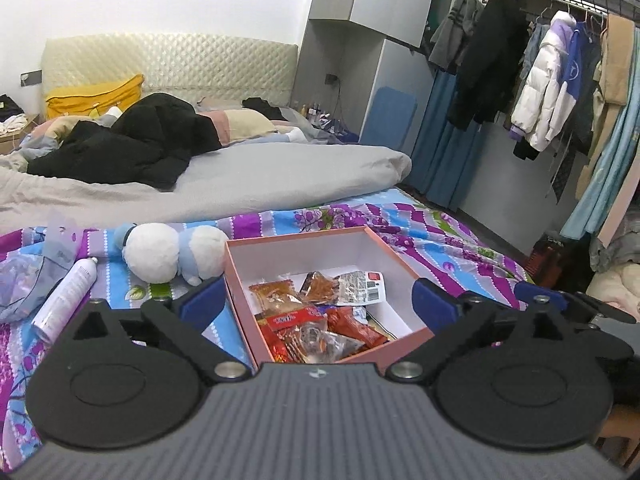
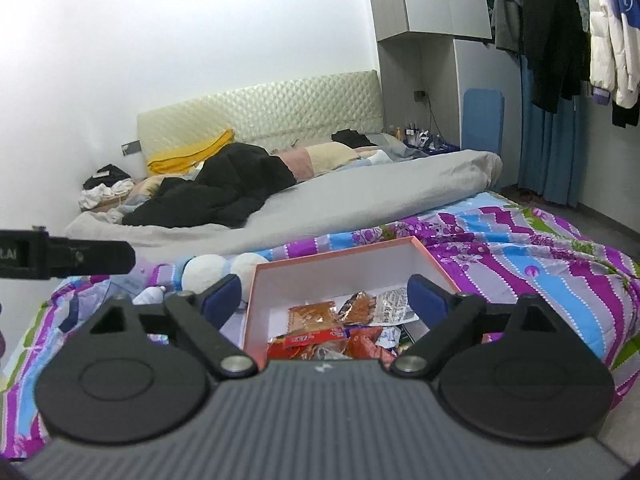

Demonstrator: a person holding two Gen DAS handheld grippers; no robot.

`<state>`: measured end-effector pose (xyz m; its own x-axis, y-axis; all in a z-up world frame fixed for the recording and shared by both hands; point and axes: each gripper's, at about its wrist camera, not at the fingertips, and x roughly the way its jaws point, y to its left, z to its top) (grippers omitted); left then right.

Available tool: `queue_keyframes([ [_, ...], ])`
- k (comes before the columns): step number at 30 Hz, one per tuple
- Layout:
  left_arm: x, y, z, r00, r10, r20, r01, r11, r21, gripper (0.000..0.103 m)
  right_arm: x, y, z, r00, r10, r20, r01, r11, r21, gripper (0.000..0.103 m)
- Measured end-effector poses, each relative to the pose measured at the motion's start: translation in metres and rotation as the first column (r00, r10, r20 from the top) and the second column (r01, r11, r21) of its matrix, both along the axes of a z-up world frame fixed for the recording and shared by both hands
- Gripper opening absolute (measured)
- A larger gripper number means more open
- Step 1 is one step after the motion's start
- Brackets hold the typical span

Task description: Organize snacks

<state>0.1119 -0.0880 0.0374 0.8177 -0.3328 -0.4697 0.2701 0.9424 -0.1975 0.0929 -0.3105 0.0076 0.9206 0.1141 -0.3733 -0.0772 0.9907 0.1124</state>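
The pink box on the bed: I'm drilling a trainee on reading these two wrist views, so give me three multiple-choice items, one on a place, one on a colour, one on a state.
1. Where does the plush toy lie relative to the pink box?
A. inside it
B. beside its left wall, on the patterned bedspread
C. on the floor

2. What colour is the box's inside?
A. white
B. black
C. green

3. How do the left gripper and right gripper stand?
A. both shut on a packet
B. left shut, right open
C. both open, holding nothing

Answers:
1 B, the toy rests on the bedspread just outside the left wall.
2 A, the inner walls and floor show white around the snack packets.
3 C, each view shows the blue pads wide apart with nothing between them.
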Motion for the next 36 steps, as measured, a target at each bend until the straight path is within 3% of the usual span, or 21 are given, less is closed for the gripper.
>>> queue_keyframes([
  [8,-0.042,0.008,0.004,1.000,0.009,0.001,-0.009,1.000,-0.008,0.102,-0.041,0.002,0.002,1.000,0.000,0.012,-0.001,0.999,0.049,0.092],
  [10,-0.053,0.008,0.001,1.000,0.014,-0.002,-0.014,1.000,-0.013,0.102,-0.047,0.004,0.000,1.000,-0.001,0.006,0.001,0.999,0.047,0.103],
  [15,-0.067,0.008,-0.007,0.999,0.032,-0.015,-0.032,0.999,-0.017,0.102,-0.053,0.008,-0.007,1.000,-0.011,0.001,0.011,0.999,0.040,0.103],
  [36,-0.062,0.002,-0.014,0.998,0.027,-0.065,-0.024,0.999,0.048,0.102,-0.067,0.004,-0.016,0.999,-0.025,-0.032,0.027,0.998,0.065,0.103],
])
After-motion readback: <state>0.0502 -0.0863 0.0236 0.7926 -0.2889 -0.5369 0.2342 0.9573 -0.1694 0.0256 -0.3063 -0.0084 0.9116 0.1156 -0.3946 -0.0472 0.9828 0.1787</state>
